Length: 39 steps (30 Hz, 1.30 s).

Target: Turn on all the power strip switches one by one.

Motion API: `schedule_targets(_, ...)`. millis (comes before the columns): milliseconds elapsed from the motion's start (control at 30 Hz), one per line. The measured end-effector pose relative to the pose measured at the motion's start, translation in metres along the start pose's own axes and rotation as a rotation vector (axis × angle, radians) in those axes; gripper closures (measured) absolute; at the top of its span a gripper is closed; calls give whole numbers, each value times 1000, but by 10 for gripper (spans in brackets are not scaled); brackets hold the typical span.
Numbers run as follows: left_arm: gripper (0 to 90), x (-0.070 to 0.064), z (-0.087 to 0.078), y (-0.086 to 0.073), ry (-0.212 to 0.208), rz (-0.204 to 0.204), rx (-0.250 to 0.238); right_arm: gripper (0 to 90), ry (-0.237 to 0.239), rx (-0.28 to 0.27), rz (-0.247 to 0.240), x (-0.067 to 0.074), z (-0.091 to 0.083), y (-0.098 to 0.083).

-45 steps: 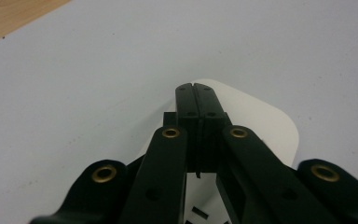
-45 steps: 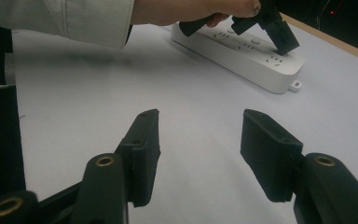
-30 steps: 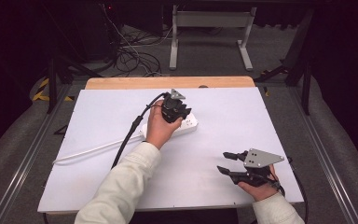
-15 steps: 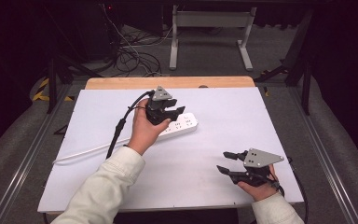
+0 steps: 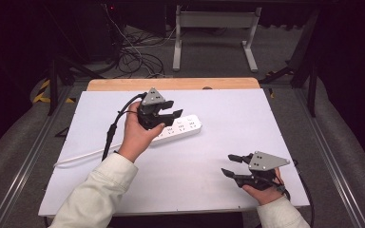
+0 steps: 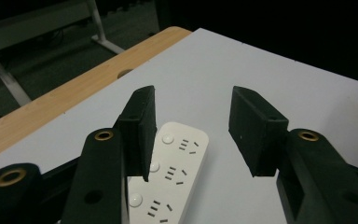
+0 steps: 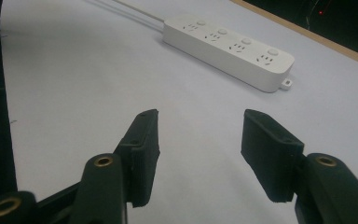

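A white power strip [image 5: 178, 128] lies flat on the white table [image 5: 209, 190], a bit past the middle. Its long side runs from left to right, tipped a little so the right end sits farther from the person. A thin white cord [image 5: 83, 156] comes out of its left end and trails toward the left edge of the table. The left claw [image 5: 164, 111] is held up over the left half of the power strip, and its jaws are wide apart with nothing between them. In the left gripper view the power strip [image 6: 168, 182] sits low and a little to the left, partly under one jaw, and its long side points away from the claw. So the claw looks along the strip, not across it. To pinch it across the thin way, the claw would likely need to go down and line up over it. The right claw [image 5: 233, 166] rests low near the front right of the table, well apart from the power strip. Its jaws are wide too and hold nothing. The left hand [image 5: 135, 137] is much nearer, so it looks like the one to reach.
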<state>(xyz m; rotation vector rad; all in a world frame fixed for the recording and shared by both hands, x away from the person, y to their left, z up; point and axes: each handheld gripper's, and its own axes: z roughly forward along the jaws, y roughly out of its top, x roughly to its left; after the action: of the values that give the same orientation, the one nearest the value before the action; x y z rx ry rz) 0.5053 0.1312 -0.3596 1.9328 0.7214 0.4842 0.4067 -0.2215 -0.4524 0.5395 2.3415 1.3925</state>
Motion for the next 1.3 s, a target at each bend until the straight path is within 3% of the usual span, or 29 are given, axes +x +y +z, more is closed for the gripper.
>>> schedule_targets(67,533,-2,-6,-3,-9,-10,-16,472,0,1,-1,0,0,0)
schedule_targets(167,498,-2,-17,-6,-1,12,-31,472,-1,1,-1,1,0,0)
schedule_targets(300,423,-5,-32,-13,-14,16,-57,471,-3,-1,-1,1,0,0)
schedule_targets(533,295,-11,-58,-34,0,36,-63,458,-12,-10,5,0,-1,0)
schedule_targets(733,238,-9,-81,-61,-20,24,-101,451,-14,-14,16,0,-2,0)
schedule_targets(900,187,-8,-96,-84,-6,22,-108,447,-15,-17,20,1,-2,0)
schedule_targets(1000,178,-8,-101,-99,-10,27,-99,447,-16,-18,22,1,-2,0)
schedule_targets(1133,138,-9,-108,-119,8,64,-67,447,-16,-18,20,1,-2,-1)
schedule_targets(1300,120,-11,-116,-143,26,44,-54,446,-17,-20,20,1,-3,-1)
